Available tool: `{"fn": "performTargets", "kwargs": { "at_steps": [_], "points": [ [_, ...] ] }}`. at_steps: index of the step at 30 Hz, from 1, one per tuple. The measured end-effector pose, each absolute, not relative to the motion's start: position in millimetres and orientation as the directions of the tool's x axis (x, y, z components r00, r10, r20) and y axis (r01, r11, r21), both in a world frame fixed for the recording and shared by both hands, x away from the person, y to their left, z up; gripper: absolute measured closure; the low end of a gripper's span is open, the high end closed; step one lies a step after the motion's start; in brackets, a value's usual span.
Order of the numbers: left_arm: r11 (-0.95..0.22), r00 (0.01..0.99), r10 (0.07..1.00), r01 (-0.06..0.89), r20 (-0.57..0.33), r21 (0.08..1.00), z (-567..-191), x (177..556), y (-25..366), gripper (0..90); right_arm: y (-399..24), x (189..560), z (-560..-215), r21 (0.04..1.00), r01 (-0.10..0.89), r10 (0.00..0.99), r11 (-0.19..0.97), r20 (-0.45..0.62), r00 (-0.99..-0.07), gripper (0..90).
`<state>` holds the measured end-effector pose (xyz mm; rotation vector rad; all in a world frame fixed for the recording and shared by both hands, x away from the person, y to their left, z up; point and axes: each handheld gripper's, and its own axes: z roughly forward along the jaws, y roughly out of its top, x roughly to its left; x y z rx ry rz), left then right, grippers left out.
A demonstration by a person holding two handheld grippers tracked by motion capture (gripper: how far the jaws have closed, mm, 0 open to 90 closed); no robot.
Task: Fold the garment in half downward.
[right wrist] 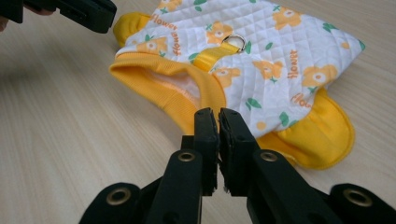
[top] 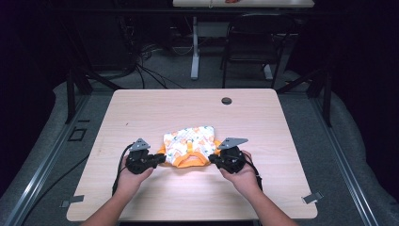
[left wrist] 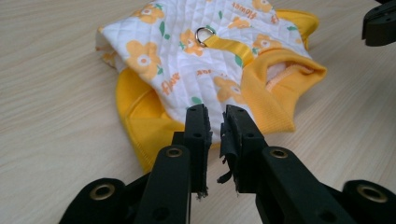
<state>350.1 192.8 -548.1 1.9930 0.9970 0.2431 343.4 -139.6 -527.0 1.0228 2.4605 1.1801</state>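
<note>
Holding both grippers at the lower centre of the high view, you are flanking the small quilted garment (top: 188, 146) lying flat on the wooden table (top: 141, 103). Your left gripper (left wrist: 215, 120) is showing a narrow gap between its jaws, nothing clamped. Your right gripper (right wrist: 218, 122) is standing barely parted, also empty. Both tips are sitting just beside the garment's yellow sleeves, with a metal ring (left wrist: 205, 34) on its back.
</note>
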Motion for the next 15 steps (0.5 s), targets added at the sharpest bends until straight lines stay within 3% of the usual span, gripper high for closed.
{"fn": "performTargets", "kwargs": {
  "at_steps": [9, 15],
  "points": [
    [-0.282, 0.66, 0.725, 0.547, -0.199, 0.788, -556.6, 329.3, 207.3, 69.5, -154.1, 321.5, -530.0, 0.764, 0.485, 0.689, 0.425, 0.075, -0.721, 79.6],
    [-0.301, 0.68, 0.71, 0.529, -0.184, 0.793, -561.3, 319.5, 215.4, 58.4, -160.9, 305.1, -541.5, 0.78, 0.48, 0.683, 0.402, 0.093, -0.724, 61.6]
  ]
}}
